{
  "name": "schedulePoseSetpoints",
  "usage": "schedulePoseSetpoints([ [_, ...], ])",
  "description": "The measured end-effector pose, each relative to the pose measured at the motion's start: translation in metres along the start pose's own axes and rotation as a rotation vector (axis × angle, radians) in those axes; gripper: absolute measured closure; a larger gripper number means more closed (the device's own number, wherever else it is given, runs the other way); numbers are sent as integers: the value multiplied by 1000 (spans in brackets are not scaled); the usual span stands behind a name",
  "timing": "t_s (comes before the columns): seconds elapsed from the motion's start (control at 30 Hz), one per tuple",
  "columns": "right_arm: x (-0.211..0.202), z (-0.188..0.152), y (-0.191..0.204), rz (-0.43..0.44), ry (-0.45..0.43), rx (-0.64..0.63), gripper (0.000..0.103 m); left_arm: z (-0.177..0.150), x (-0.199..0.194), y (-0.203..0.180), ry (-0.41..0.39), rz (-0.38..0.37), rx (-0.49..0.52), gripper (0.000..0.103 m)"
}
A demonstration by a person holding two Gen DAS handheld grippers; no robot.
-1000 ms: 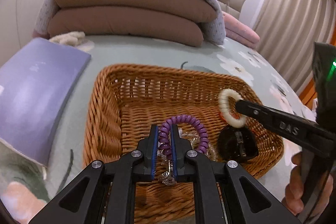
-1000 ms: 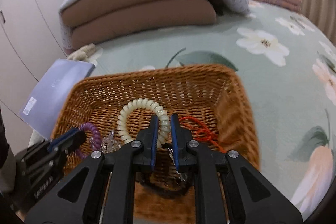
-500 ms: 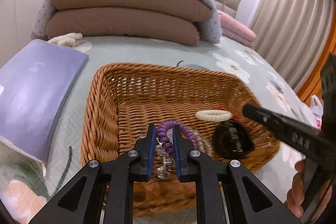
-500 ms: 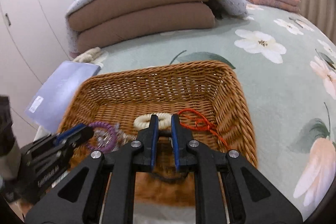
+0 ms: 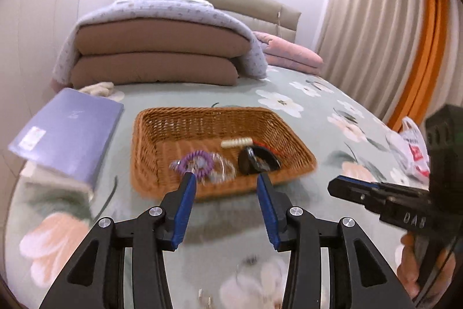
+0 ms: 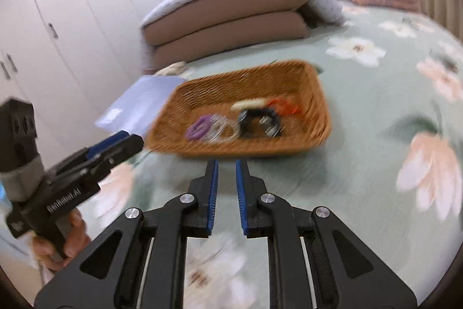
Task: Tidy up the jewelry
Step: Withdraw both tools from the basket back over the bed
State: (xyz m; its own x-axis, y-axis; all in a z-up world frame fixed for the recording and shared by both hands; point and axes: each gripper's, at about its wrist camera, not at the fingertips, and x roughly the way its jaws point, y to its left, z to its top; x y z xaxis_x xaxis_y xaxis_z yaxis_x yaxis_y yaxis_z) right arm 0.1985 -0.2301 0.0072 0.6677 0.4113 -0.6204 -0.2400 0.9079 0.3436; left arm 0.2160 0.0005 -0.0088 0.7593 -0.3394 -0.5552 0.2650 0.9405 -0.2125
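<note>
The left gripper [image 5: 225, 183] has just been opening its jaws, which now stand spread with nothing between them. The right gripper [image 6: 226, 168] keeps its jaws nearly together, a narrow gap showing, empty too. Both hang over the flowered bed [image 6: 376, 164], just short of the wicker basket [image 5: 144, 152]. Inside the basket lie a purple coil bracelet [image 5: 195, 162], a cream beaded bracelet [image 5: 236, 142], a black clip [image 5: 256, 161] and an orange cord [image 6: 282, 104]. A lavender book [image 5: 72, 129] lies beside it.
</note>
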Motion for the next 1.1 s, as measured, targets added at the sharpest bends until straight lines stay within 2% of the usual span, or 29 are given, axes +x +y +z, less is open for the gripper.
schedulePoseSetpoints([
  [0.1,-13,-23,5,21,29,15,90,-20,-30,1,-12,17,-2,57],
  [0.23,-28,-59,13,64,17,28,90,-46,-65,11,-47,39,-43,57],
  [0.33,-35,-78,19,5,10,34,90,-64,-82,20,-33,49,-76,57],
  [0.43,-41,-92,20,29,20,62,87,-81,-90,20,-18,54,-87,57],
  [0.47,-43,-97,20,24,21,68,78,-88,-93,19,-10,57,-86,57],
  [0.5,-47,-102,22,13,16,66,60,-92,-95,18,-3,59,-84,57],
  [0.53,-52,-107,23,6,6,62,46,-97,-96,17,3,60,-84,57],
  [0.57,-56,-111,25,10,-6,57,23,-102,-96,16,12,55,-88,57],
  [0.6,-60,-114,25,19,-17,53,17,-105,-96,15,19,48,-91,57],
  [0.67,-66,-118,27,-7,-24,39,17,-111,-94,12,32,41,-94,57],
  [0.83,-71,-121,29,-148,1,0,17,-118,-91,11,53,47,-103,57],
  [1.1,-61,-118,26,-225,35,-59,17,-122,-72,12,119,79,-76,57],
])
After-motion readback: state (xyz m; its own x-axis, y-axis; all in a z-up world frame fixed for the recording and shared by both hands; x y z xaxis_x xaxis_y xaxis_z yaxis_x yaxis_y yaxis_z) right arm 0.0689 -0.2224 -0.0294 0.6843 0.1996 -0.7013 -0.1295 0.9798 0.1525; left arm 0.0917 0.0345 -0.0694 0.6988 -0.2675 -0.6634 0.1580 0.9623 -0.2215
